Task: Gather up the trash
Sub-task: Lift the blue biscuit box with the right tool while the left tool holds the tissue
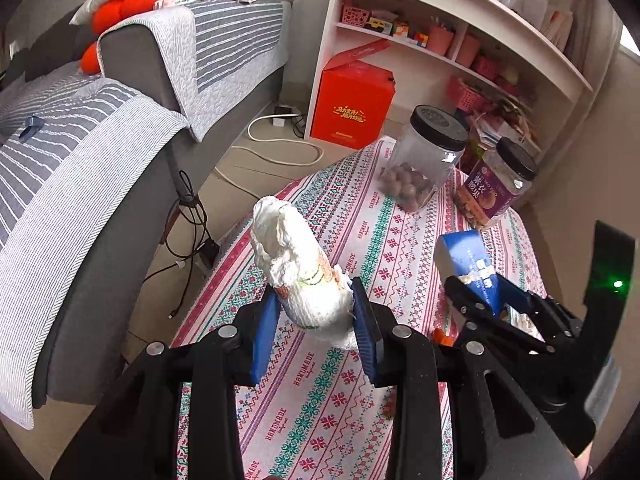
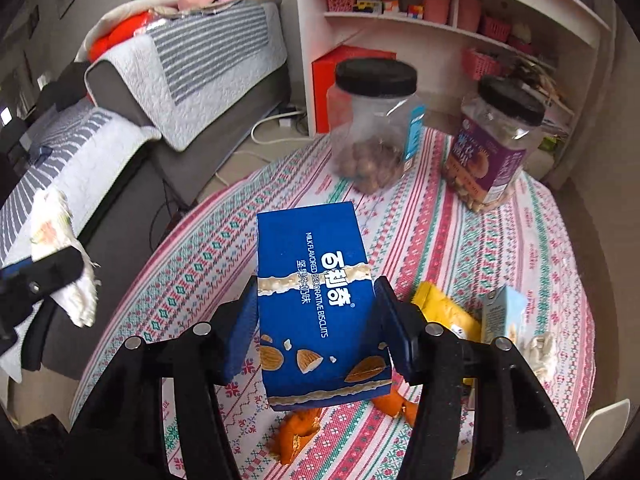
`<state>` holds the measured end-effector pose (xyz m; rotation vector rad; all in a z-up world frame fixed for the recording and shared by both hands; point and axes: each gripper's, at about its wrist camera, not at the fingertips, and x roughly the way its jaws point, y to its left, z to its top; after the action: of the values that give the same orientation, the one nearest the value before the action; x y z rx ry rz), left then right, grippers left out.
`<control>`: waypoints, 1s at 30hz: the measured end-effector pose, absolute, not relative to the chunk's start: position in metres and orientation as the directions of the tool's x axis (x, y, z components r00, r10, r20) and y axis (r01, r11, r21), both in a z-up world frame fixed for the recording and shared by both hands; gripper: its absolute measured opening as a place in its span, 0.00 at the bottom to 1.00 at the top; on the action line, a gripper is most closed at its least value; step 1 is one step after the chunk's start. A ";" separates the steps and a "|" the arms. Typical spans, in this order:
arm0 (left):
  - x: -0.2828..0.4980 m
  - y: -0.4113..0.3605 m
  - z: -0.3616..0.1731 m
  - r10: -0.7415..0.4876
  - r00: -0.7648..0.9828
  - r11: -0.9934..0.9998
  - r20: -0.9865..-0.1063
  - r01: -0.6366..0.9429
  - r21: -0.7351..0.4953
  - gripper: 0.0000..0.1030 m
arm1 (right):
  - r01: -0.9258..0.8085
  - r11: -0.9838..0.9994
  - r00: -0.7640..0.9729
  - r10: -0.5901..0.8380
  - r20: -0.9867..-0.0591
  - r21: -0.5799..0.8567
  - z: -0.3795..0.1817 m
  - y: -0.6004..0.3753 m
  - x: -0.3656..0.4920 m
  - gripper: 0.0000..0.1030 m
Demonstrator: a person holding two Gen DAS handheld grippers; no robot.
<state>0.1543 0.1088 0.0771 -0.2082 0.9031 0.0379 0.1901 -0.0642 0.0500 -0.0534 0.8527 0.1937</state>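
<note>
Left gripper (image 1: pixel 316 312) is clamped on a rolled-up white diaper w/ a coloured print band (image 1: pixel 298 272), blue pads pressing both sides. The roll's long axis runs along the fingers, free end pointing forward and up, lifted off the round table w/ a red-green patterned cloth (image 1: pixel 344 392). It sits over the table's left part, near the rim; past that edge is bare floor w/ cables, then the grey sofa w/ striped quilted covers (image 1: pixel 80 184), so there's open room to the left.

Right gripper (image 2: pixel 316 316) is clamped on a blue rectangular biscuit box w/ almond pictures (image 2: pixel 314 300), also off the cloth. Box long axis goes fwd along the fingers, printed face up, far end tilted upward toward the jars. From the left wrist cam the same box (image 1: pixel 468 264) shows just beside and to the right of the diaper, apart from it.

Under and right of the box, on the cloth: 2 pcs of orange peel (image 2: pixel 298 436), 1 yellow packet (image 2: pixel 444 312), 1 small pale-blue carton (image 2: pixel 502 316), and whitish scraps at the right rim, too blurred to count.

Far side of the table: 2 clear plastic jars w/ black lids, one w/ round brown nuts (image 2: pixel 372 128), one w/ a purple label (image 2: pixel 492 148). Behind them a white shelf unit (image 2: pixel 440 28) and 1 red box (image 1: pixel 352 104) on the floor.
</note>
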 end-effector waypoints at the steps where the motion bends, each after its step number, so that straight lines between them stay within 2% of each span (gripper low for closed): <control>1: 0.153 0.107 0.079 -0.059 0.626 0.979 -0.777 -0.115 -0.166 0.34 | -0.182 0.983 0.658 0.140 -0.740 0.025 0.057 -0.067 0.186 0.53; 8: 0.142 0.085 0.088 -0.081 0.675 0.983 -0.734 -0.069 -0.172 0.34 | -0.141 0.990 0.727 0.122 -0.676 0.026 0.081 -0.093 0.158 0.53; 17: 0.134 0.040 0.092 -0.117 0.708 0.988 -0.697 0.014 -0.151 0.34 | -0.041 0.995 0.780 0.087 -0.619 0.088 0.077 -0.146 0.132 0.53; 30: 0.134 -0.028 0.082 -0.174 0.685 0.985 -0.707 0.121 -0.125 0.34 | 0.065 0.992 0.791 0.013 -0.612 0.104 0.079 -0.208 0.116 0.53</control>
<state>0.1344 -0.0284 0.0820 -0.0706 0.7988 -0.1654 0.1161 -0.2080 0.0790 0.1223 0.6582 -0.0279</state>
